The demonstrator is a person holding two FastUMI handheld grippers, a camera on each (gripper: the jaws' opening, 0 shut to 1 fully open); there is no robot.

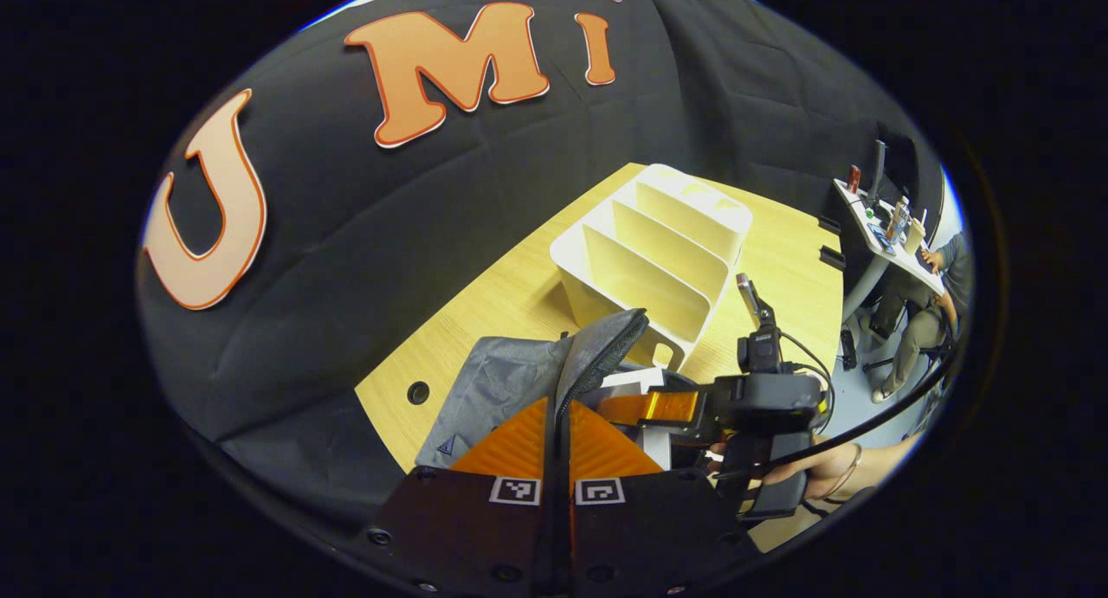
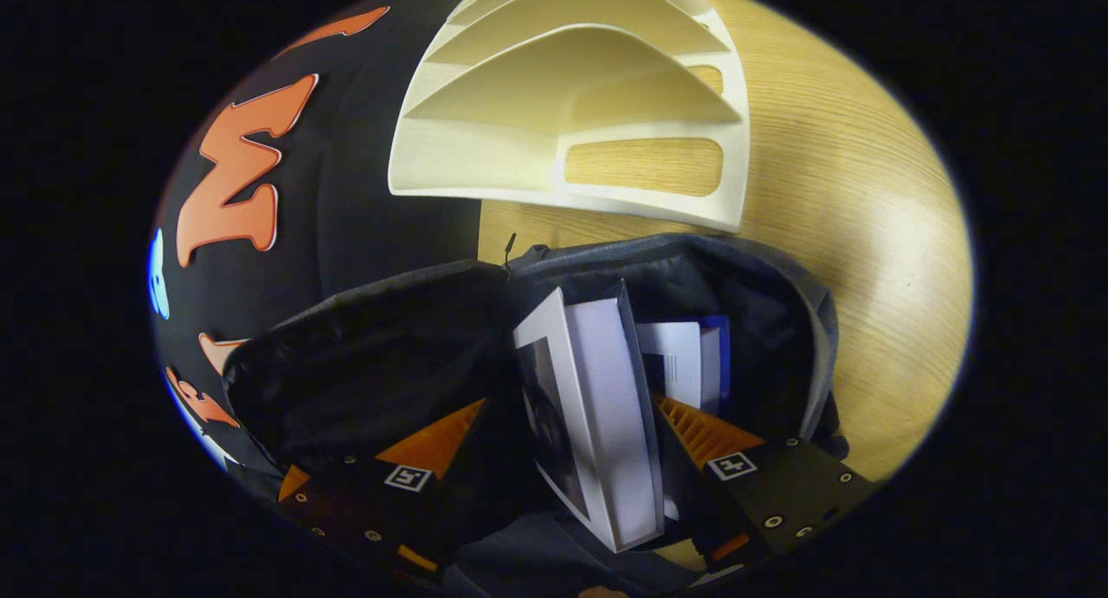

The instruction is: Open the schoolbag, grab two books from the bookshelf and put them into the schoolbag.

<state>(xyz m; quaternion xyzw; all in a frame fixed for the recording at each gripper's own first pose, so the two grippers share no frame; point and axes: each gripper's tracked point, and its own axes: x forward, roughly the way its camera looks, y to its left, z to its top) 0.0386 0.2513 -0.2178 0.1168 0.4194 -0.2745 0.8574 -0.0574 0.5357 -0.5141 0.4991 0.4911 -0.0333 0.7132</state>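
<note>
The grey schoolbag (image 1: 511, 382) lies on the wooden desk (image 1: 485, 312), just in front of the cream bookshelf (image 1: 658, 252), whose slots stand empty. In the left gripper view the left gripper (image 1: 557, 425) has its orange fingers (image 1: 519, 442) pressed together on the raised edge of the bag's flap, holding the zipper rim up between them. Beyond it, to the right, the right gripper (image 1: 645, 408) reaches into the bag's mouth, with a hand (image 1: 814, 468) around its black body.

In the right gripper view the bag (image 2: 381, 356) is open, its dark lining spread wide. A white book (image 2: 597, 416) stands on edge inside, tilted, between the right gripper's (image 2: 571, 434) spread fingers (image 2: 701, 434). The fingers stand apart on either side of it, and I cannot tell whether either one touches it. A second book (image 2: 688, 364), white with a blue edge, sits deeper in the bag, just behind the first. The bookshelf (image 2: 571, 105) lies beyond the bag's rim, near it on the desk (image 2: 866, 217).

At the far right of the left gripper view, a seated person (image 1: 926, 312) is at a white table (image 1: 874, 226).
</note>
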